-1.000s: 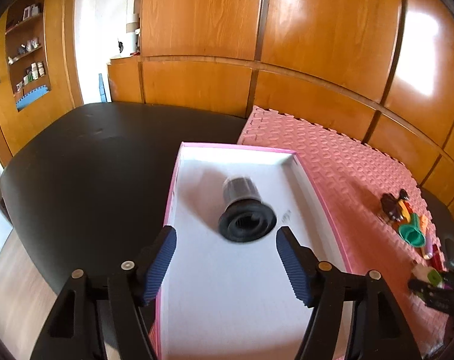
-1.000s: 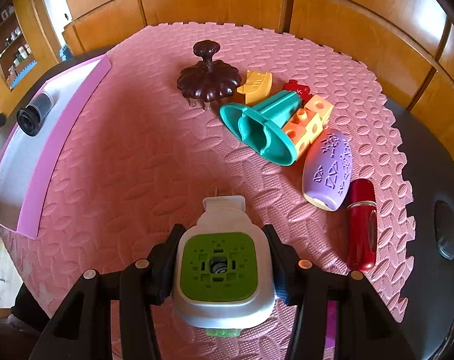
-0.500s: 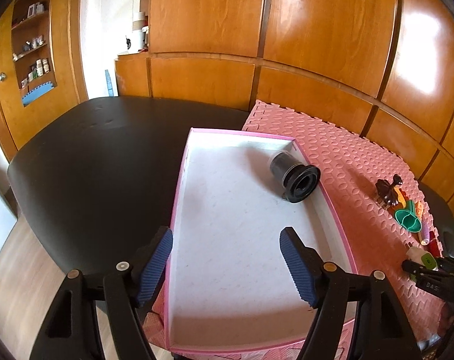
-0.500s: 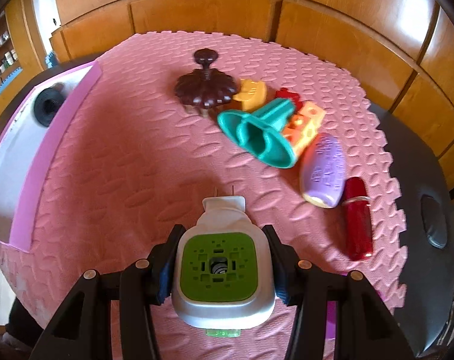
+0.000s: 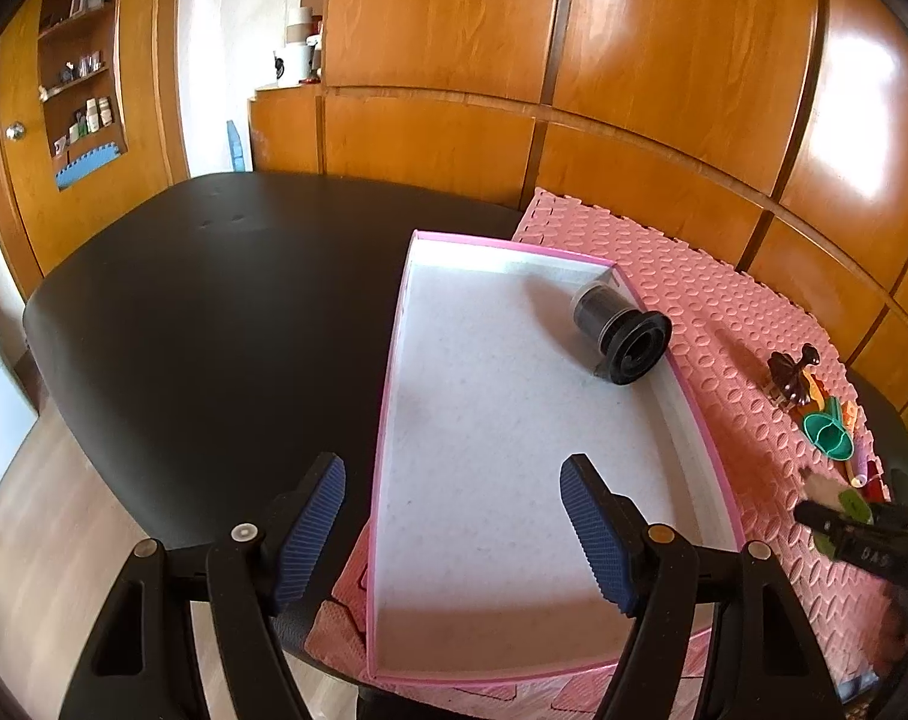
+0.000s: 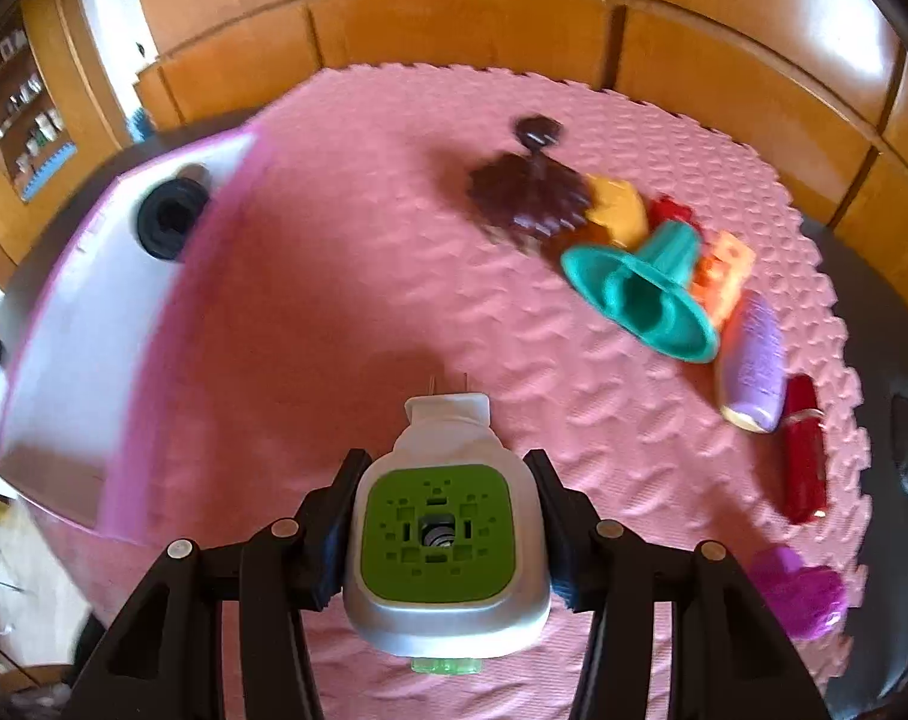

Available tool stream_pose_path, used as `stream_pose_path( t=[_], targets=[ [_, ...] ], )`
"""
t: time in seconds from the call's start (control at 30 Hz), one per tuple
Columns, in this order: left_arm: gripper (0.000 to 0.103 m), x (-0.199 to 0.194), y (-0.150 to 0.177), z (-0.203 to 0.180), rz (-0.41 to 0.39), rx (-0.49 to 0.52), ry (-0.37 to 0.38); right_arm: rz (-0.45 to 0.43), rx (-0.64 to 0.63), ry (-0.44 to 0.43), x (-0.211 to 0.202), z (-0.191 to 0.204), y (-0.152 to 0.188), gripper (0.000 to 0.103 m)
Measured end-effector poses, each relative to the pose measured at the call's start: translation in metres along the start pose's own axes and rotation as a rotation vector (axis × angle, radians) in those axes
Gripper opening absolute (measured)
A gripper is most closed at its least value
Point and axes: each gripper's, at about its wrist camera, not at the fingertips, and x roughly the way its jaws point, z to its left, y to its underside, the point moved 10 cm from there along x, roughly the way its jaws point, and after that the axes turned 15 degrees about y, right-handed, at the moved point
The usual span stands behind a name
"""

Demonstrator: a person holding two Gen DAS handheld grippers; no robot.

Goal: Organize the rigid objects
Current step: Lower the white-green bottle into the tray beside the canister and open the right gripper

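Black cup (image 5: 625,336) now against tray wall (image 5: 682,372)

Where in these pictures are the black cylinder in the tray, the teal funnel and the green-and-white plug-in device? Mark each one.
black cylinder (image 5: 625,339), left wrist view, on its flared black rim.
teal funnel (image 6: 643,297), right wrist view, on its wide mouth.
green-and-white plug-in device (image 6: 436,525), right wrist view, on its green face.

There is one pink box (image 5: 715,468) with one black cup-shaped thing (image 5: 625,337) in it. On the one pink mat (image 6: 346,324) lie one brown lid (image 6: 529,195), one yellow piece (image 6: 619,210), one teal funnel (image 6: 643,294), one orange block (image 6: 724,276), one purple roller (image 6: 754,360), one red tube (image 6: 805,450) and one bright pink shape (image 6: 805,591). There is one white and green plug (image 6: 442,528).
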Motion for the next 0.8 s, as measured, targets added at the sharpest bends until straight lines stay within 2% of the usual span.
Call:
stream_pose_path(
  t=[0.13, 0.27, 0.43, 0.47, 0.57, 0.6, 0.8],
  targets=[
    [0.075, 0.000, 0.004, 0.007, 0.005, -0.019, -0.003, -0.068, -0.030, -0.089, -0.023, 0.036, -0.026, 0.052],
    [0.075, -0.001, 0.004, 0.011, 0.002, -0.023, -0.008, -0.139, -0.115, -0.158, -0.042, 0.088, -0.052, 0.052],
    [0.075, -0.005, 0.002, 0.014, -0.008, -0.025, -0.017, -0.171, -0.192, -0.180, -0.036, 0.139, -0.074, 0.052],
    [0.075, -0.006, 0.002, 0.015, -0.009, -0.026, -0.019, -0.170, -0.214, -0.173, -0.026, 0.150, -0.078, 0.052],
    [0.075, -0.008, 0.002, 0.019, -0.011, -0.030, -0.023, -0.168, -0.253, -0.064, -0.001, 0.158, -0.083, 0.053],
    [0.075, -0.008, 0.002, 0.020, -0.011, -0.031, -0.024, -0.209, -0.267, -0.031, 0.001, 0.160, -0.088, 0.052],
    [0.075, -0.008, 0.004, 0.024, -0.010, -0.044, -0.025, -0.173, -0.285, -0.018, 0.007, 0.167, -0.085, 0.053]
  ],
)
